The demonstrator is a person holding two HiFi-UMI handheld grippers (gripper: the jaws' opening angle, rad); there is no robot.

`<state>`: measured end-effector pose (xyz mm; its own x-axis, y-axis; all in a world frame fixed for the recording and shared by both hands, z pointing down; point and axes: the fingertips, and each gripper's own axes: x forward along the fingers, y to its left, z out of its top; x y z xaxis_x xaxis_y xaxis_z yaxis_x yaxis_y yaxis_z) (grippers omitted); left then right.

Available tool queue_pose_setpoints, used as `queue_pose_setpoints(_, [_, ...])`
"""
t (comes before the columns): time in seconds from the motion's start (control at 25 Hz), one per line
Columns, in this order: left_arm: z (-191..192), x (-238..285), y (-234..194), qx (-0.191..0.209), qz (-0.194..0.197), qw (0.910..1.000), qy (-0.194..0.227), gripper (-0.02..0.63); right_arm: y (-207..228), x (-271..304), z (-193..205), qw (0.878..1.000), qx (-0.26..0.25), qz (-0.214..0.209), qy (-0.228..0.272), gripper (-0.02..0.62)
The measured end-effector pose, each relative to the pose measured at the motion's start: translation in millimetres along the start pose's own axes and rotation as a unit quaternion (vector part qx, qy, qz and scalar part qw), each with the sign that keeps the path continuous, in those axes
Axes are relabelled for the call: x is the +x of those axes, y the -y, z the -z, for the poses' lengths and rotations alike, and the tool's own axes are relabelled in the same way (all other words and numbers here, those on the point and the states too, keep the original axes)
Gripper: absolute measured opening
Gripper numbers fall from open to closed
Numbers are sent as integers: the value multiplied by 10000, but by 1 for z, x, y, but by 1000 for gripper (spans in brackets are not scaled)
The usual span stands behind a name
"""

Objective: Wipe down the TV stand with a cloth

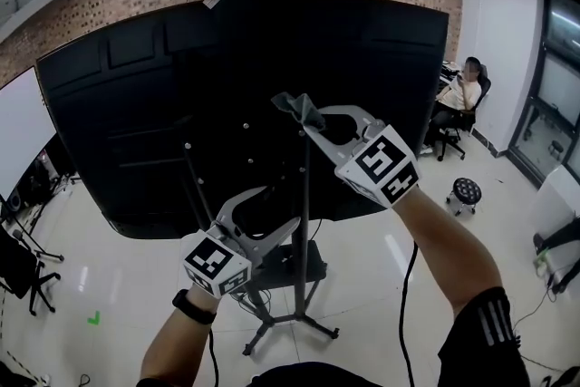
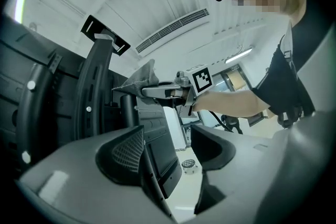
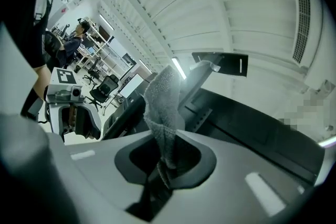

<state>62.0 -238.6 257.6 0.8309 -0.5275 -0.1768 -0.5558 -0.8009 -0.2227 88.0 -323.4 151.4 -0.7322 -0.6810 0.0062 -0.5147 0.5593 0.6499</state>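
Jaws of right gripper (image 3: pixel 165 165) tight on grey cloth (image 3: pixel 164 105).

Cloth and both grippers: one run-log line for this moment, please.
right gripper: shut on cloth, raised at TV back | left gripper: open, empty, lower by TV stand post | wiping contact: cannot tell

Cloth (image 3: pixel 164 107) end buried in right tongs (image 3: pixel 167 162); TV stand (image 1: pixel 302 290) partly behind left tongs (image 1: pixel 283 206).

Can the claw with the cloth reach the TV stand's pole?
Probably yes. The right claw holds the cloth up by the back of the TV, just above the pole, and nothing seems to stand between them.
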Motion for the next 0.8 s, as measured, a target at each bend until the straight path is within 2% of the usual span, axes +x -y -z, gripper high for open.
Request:
queue_pose_setpoints(0.12, [13, 2, -3, -82, -88, 9998, -153, 303, -3, 13, 22, 9997, -39, -73, -243, 41])
queue_pose_setpoints(0.32, [42, 1, -3, -180, -137, 9991, -363, 302, -11, 14, 44, 9994, 131, -167, -260, 40])
queue_pose_setpoints(0.52, [57, -1, -2, -296, -150, 9982, -501, 301, -36, 15, 77, 9970, 44, -475, -611, 40])
queue_pose_setpoints(0.8, [79, 1, -1, -469, -90, 9970, -611, 301, -56, 16, 115, 9913, 413, -757, -990, 40])
